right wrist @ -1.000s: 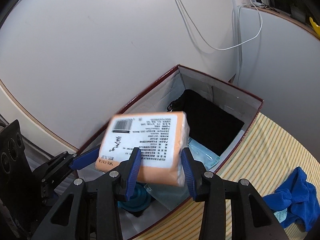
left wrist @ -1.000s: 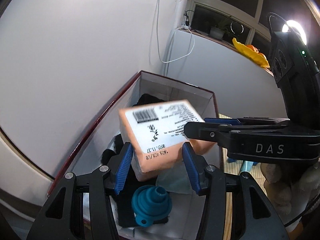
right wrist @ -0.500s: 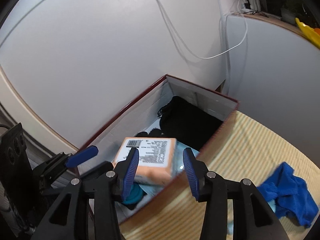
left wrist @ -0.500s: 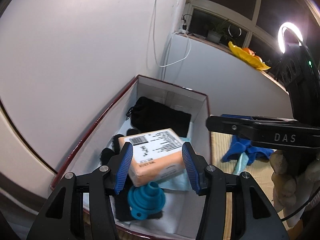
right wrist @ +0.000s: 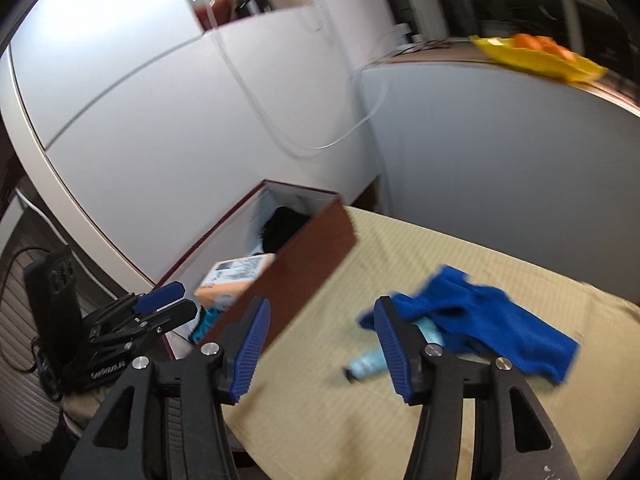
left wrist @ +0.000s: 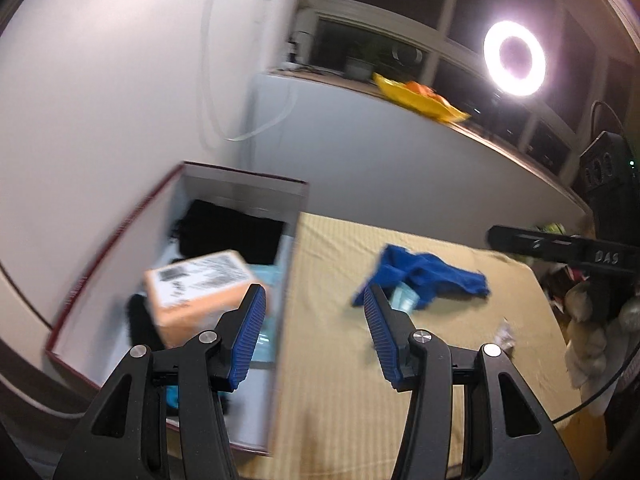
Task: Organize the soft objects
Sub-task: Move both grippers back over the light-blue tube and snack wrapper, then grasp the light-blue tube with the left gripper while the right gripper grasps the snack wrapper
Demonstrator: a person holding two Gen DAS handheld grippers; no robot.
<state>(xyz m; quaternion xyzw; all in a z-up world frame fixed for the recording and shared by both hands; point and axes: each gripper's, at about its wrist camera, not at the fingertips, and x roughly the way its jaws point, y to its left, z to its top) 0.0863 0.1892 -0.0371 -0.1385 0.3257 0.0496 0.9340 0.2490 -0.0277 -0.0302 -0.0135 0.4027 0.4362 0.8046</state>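
Observation:
An orange soft pack with a white label [left wrist: 196, 288] lies inside the dark red box [left wrist: 236, 172], on black cloth and teal items. It also shows in the right wrist view [right wrist: 234, 276], behind the box wall [right wrist: 304, 256]. A blue cloth [left wrist: 424, 276] lies on the tan striped mat, over a pale blue tube [right wrist: 368, 360]. My left gripper [left wrist: 314, 332] is open and empty, over the box's right wall. My right gripper [right wrist: 320, 348] is open and empty, above the mat between the box and the blue cloth [right wrist: 480, 312].
White walls stand behind the box. A ledge holds a yellow dish [left wrist: 416, 98], and a ring light [left wrist: 514, 58] shines at the right. A small crumpled item [left wrist: 504, 332] lies at the mat's right side. The left gripper shows in the right wrist view [right wrist: 160, 308].
The orange pack left the grippers and dropped into the box. Both grippers opened wide, pulled back and swung right toward the mat and the blue cloth.

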